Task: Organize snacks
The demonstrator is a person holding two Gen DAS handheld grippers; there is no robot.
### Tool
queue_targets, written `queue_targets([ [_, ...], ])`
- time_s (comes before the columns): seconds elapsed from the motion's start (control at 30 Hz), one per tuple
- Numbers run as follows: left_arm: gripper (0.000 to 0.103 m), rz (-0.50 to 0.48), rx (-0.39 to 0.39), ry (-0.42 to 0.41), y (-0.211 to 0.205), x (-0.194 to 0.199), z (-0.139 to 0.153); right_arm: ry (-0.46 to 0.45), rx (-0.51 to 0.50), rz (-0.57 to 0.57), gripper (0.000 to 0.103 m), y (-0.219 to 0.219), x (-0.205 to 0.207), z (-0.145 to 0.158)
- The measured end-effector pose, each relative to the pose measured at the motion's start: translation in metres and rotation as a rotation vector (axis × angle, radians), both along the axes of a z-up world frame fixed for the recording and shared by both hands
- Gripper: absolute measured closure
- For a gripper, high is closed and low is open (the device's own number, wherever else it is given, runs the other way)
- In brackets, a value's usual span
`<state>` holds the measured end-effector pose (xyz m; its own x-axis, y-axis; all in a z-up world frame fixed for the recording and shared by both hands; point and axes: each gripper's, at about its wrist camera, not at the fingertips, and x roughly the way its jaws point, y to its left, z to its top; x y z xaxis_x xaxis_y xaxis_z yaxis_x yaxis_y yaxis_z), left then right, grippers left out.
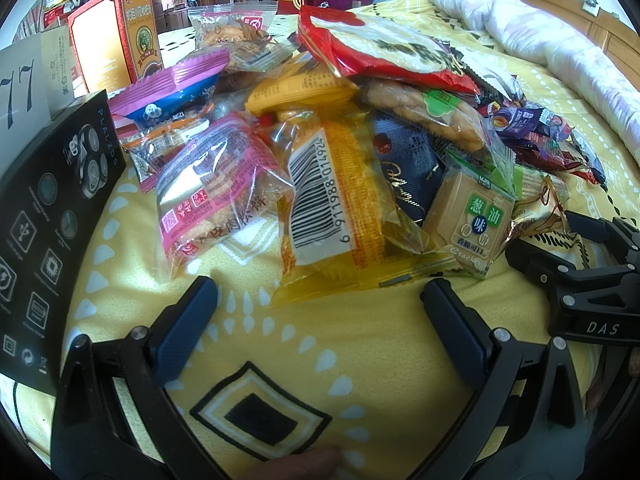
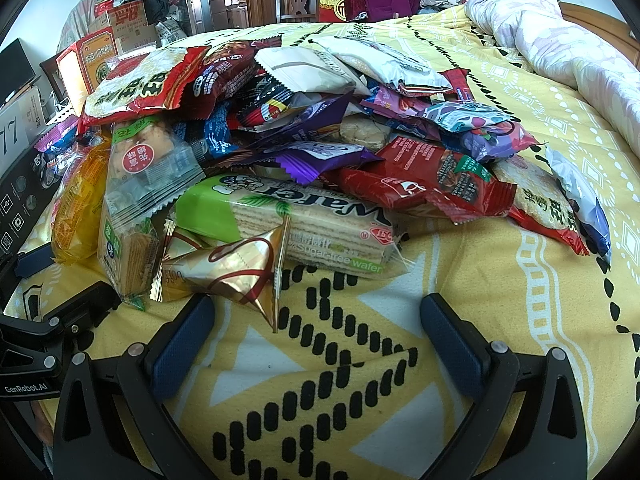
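Observation:
A heap of wrapped snacks lies on a yellow patterned bedspread (image 1: 360,352). In the left wrist view, my left gripper (image 1: 318,292) is open, just short of a yellow barcode pack (image 1: 332,200); a pink pastry pack (image 1: 216,184) and a green-label cracker pack (image 1: 472,220) flank it. In the right wrist view, my right gripper (image 2: 316,308) is open, and a gold foil pack (image 2: 232,268) lies close to its left finger. Behind sits a green wafer pack (image 2: 304,220). A red rice-cracker bag (image 2: 136,88) tops the heap. Nothing is held.
A black product box (image 1: 48,216) stands at the left, with a red and yellow carton (image 1: 116,36) behind it. A rolled pale quilt (image 2: 560,40) lies at the right. The other gripper's frame (image 1: 592,280) shows at the right edge. Clutter and chairs fill the back.

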<state>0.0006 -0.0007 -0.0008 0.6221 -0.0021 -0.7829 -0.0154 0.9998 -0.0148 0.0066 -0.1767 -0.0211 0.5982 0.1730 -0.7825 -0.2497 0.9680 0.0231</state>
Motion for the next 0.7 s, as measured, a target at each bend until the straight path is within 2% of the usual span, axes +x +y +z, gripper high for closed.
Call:
queue_targets([
  [0.5, 0.0, -0.028, -0.016, 0.021, 0.002, -0.01, 0.006, 0.012, 0.003, 0.004, 0.0, 0.0, -0.004, 0.005],
  [0.63, 0.0, -0.086, -0.053, 0.051, 0.009, -0.016, 0.011, 0.128, -0.012, 0.05, 0.0, -0.001, -0.003, 0.017],
  [0.7, 0.0, -0.125, -0.079, 0.075, 0.014, -0.019, 0.015, 0.146, 0.012, 0.084, 0.005, 0.0, -0.006, 0.034],
])
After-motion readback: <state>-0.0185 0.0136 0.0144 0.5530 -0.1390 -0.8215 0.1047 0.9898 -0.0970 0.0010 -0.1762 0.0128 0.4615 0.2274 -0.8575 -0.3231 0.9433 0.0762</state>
